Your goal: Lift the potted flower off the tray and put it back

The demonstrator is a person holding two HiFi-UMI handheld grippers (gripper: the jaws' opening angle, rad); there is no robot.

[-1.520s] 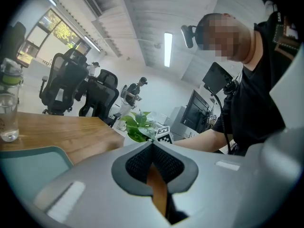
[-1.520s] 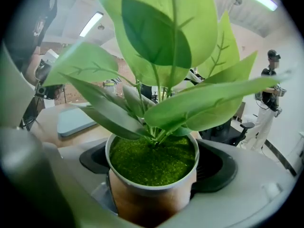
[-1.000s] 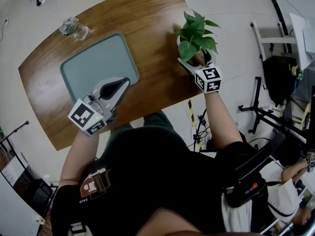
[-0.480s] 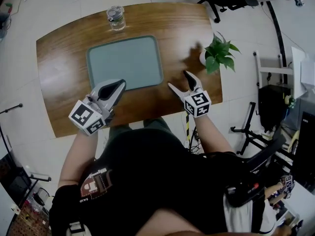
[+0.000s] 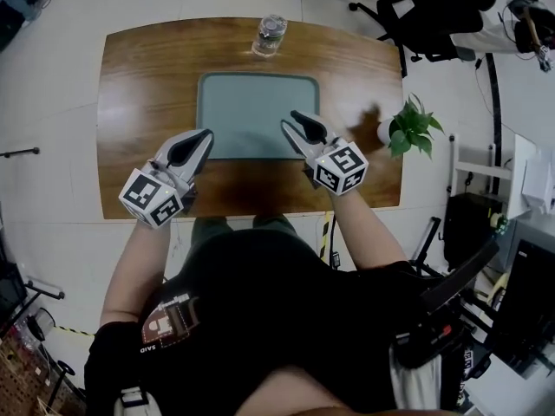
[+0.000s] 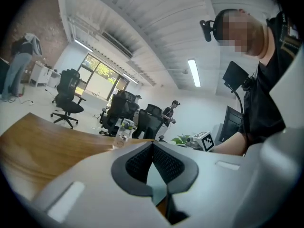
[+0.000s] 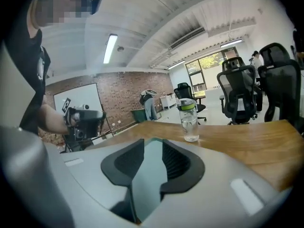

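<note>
1. Now your right gripper (image 5: 297, 118) has left the plant (image 5: 408, 130), its jaws narrowing to an empty slit.
2. Meanwhile your left gripper (image 5: 206, 133) has its jaws together, empty.
3. Plant stands on the table (image 5: 147, 76) beside the tray (image 5: 251, 94); putting it back remains.

Bottle (image 5: 270, 35) beyond tray (image 5: 257, 115), potted flower (image 5: 409, 128) rightward
</note>
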